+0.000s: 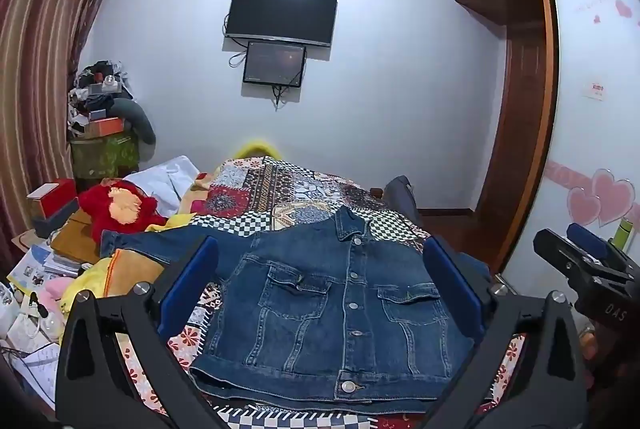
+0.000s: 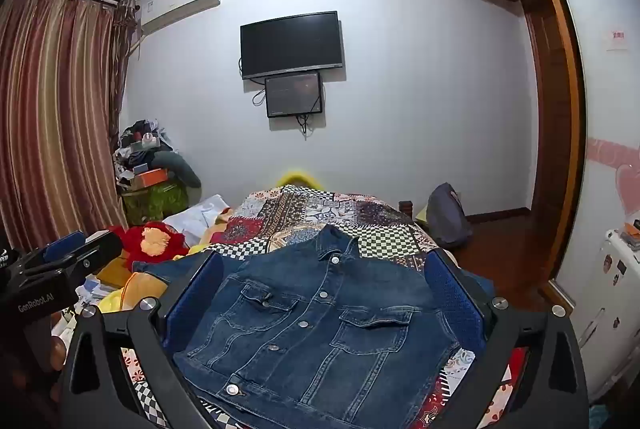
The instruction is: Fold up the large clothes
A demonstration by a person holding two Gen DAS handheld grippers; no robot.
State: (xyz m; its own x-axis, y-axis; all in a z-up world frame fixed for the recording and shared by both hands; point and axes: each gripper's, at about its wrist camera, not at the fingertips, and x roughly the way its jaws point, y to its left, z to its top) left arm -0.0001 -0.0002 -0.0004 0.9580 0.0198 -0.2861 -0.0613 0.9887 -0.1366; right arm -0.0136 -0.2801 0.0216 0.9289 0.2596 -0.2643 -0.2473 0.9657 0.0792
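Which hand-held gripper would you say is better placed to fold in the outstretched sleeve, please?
Probably the left hand-held gripper: the denim jacket's sleeve stretches out on its side, and its jaws are open and empty.

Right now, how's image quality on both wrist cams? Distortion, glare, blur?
Left wrist view: strong fisheye bend, the curtain and wardrobe bow, corners vignetted black; the denim jacket is sharp, evenly lit. Right wrist view: same barrel distortion, dark corners; the TV shows no glare; the jacket is crisp, no motion blur; the near fingers are slightly soft.
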